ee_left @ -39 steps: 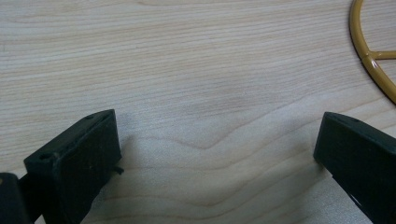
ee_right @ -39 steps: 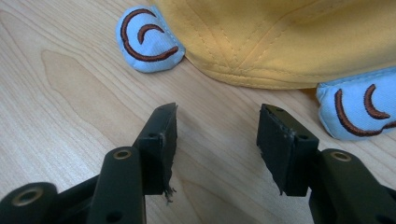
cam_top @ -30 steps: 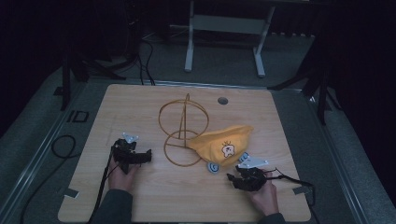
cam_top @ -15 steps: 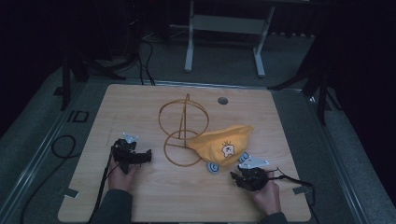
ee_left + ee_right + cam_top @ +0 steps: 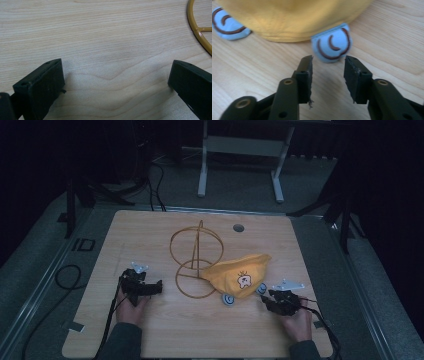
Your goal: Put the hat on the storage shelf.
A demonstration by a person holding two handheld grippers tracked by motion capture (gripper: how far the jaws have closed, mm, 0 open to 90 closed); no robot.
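My right gripper (image 5: 328, 66) stands half open with nothing between its jaws, which have just been opening a little, aimed at the blue ear flap (image 5: 333, 45) of the yellow hat (image 5: 239, 274) just ahead on the table (image 5: 150, 230). I judge this the approach: next, ease forward and close on the flap. My left gripper (image 5: 150, 287) rests wide open, empty, beside the wire stand (image 5: 196, 257).
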